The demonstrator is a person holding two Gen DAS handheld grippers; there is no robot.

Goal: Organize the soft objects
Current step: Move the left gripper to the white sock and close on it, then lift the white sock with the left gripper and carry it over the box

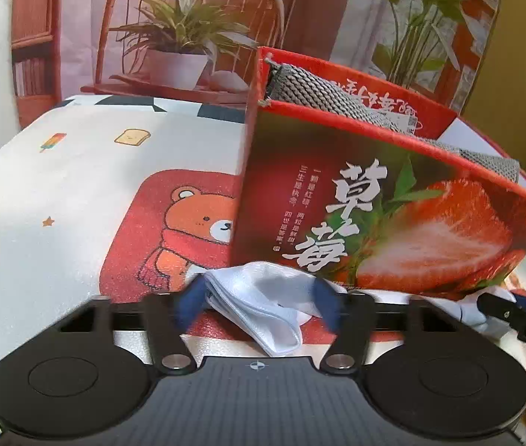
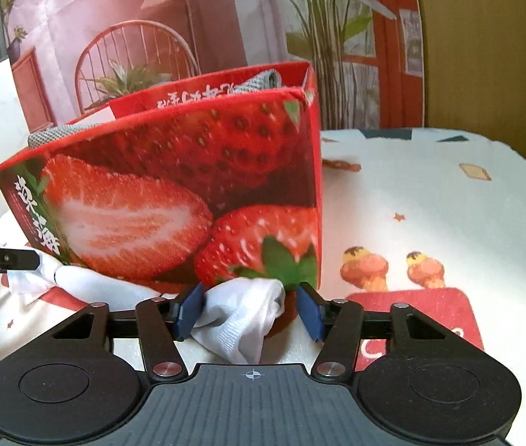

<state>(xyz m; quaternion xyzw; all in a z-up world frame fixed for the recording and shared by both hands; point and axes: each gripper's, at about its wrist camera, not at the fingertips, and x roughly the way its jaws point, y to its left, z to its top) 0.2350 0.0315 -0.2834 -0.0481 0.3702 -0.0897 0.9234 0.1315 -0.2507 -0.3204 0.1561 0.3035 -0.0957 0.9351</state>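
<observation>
While the white cloth (image 1: 263, 297) lies crumpled on the table (image 1: 58, 193) right against the front face of the red strawberry box (image 1: 393, 215), both grippers sit low at it, one at each end.

Cloth: soft white fabric, loosely folded, a hemmed corner hanging toward the left wrist camera. It stretches along the foot of the box; in the right wrist view the other bunched end (image 2: 248, 316) shows a ribbed weave.

Box: open top, a grey woven strap (image 1: 322, 93) lying inside and over the rim. Cartoon bear print (image 1: 196, 230) on the tablecloth just left of the box.

Left gripper (image 1: 259, 301): angled down toward the table, blue pads on either side of the cloth end. Jaws partly closed, with the fabric between them; both pads look in contact with the cloth, though the left pad is motion-blurred, so firm clamp or not I cannot tell.

Right gripper (image 2: 248, 308): also tilted down, cloth bunched between its pads. Left pad touches the fabric; a visible gap remains at the right pad, so not clamped.

Each gripper's tip shows at the edge of the other's view, resting at the cloth.
</observation>
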